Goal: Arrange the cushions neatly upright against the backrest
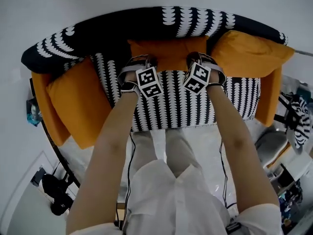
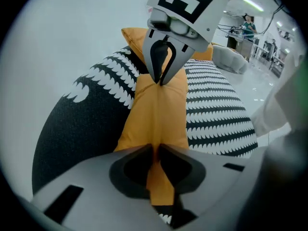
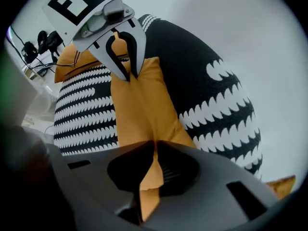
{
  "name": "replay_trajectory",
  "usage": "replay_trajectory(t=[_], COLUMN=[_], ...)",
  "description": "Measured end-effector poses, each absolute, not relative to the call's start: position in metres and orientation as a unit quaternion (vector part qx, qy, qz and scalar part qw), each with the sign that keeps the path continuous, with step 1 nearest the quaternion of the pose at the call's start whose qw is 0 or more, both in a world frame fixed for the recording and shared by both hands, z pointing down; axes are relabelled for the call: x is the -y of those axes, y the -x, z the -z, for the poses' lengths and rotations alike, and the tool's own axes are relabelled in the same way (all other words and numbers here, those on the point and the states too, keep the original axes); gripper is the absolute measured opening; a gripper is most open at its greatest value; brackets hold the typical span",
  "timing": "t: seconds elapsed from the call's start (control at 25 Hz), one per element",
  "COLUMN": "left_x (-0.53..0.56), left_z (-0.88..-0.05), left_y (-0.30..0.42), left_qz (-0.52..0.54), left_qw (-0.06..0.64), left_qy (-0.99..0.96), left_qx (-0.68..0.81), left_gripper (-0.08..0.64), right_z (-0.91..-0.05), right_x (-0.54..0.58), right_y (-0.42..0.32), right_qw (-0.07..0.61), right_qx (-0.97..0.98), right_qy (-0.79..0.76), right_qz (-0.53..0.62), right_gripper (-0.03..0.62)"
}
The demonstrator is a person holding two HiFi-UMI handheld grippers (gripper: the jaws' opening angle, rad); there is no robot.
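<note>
Head view, from the left of the frame: the left cushion (image 1: 73,102), orange, lies slanted at the left end of the black-and-white patterned sofa (image 1: 58,45), leaning outward and not upright against the backrest (image 1: 122,26). Next to it, left of centre, my left gripper (image 1: 142,60) points steeply down at the near edge of the middle cushion (image 1: 168,50). The left gripper view shows its jaws pressed together on a fold of that cushion's orange fabric. The middle cushion sits in the upper centre of the frame, touching the backrest, with the striped seat (image 1: 171,102) below it. Right of centre, my right gripper (image 1: 200,58) pinches the same cushion further along its edge, and the right gripper view shows its jaws closed on a flap of the orange cover. At the upper right, the right cushion (image 1: 249,53) rests in the corner of the sofa, tilted. I judge I am in the middle of placing the middle cushion, held with both grippers. The next move calls for pressing it back flat and square against the backrest, letting go with both grippers, then turning to the slanted left cushion, which looks the furthest from its place.
</note>
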State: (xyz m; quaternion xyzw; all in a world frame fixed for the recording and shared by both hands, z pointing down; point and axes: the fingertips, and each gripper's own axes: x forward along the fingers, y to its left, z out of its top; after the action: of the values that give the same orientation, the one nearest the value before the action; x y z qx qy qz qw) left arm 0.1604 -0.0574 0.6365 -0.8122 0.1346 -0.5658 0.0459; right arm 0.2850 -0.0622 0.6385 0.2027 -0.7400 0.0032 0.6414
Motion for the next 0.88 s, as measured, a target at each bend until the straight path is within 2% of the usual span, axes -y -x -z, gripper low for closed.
replay_trajectory(t=[0.16, 0.28, 0.4, 0.44, 0.48, 0.76, 0.88], left_x=[0.044, 0.036, 0.037, 0.039, 0.042, 0.053, 0.058], left_z=[-0.674, -0.693, -0.696, -0.693, -0.688, -0.647, -0.619], left_y=[-0.168, -0.170, -0.168, -0.167, -0.165, -0.147, -0.144], left_qz=[0.588, 0.594, 0.570, 0.559, 0.551, 0.529, 0.479], left_qw=[0.054, 0.026, -0.046, -0.067, -0.079, -0.095, -0.149], left_qy=[0.795, 0.791, 0.804, 0.808, 0.811, 0.818, 0.828], left_qx=[-0.138, -0.144, -0.166, -0.174, -0.180, -0.206, -0.251], left_gripper=[0.072, 0.083, 0.158, 0.194, 0.201, 0.179, 0.153], right_z=[-0.670, -0.688, -0.689, -0.686, -0.682, -0.644, -0.624], right_x=[0.046, 0.032, 0.029, 0.031, 0.033, 0.044, 0.050], right_y=[-0.292, -0.296, -0.290, -0.287, -0.284, -0.263, -0.251], right_qw=[0.655, 0.655, 0.644, 0.640, 0.637, 0.624, 0.601], right_qx=[0.737, 0.738, 0.744, 0.747, 0.749, 0.756, 0.770], right_qy=[-0.164, -0.162, -0.175, -0.178, -0.180, -0.190, -0.205], right_qz=[0.020, 0.003, -0.032, -0.039, -0.042, -0.047, -0.069], right_gripper=[0.035, 0.035, 0.017, 0.024, 0.040, 0.058, 0.069])
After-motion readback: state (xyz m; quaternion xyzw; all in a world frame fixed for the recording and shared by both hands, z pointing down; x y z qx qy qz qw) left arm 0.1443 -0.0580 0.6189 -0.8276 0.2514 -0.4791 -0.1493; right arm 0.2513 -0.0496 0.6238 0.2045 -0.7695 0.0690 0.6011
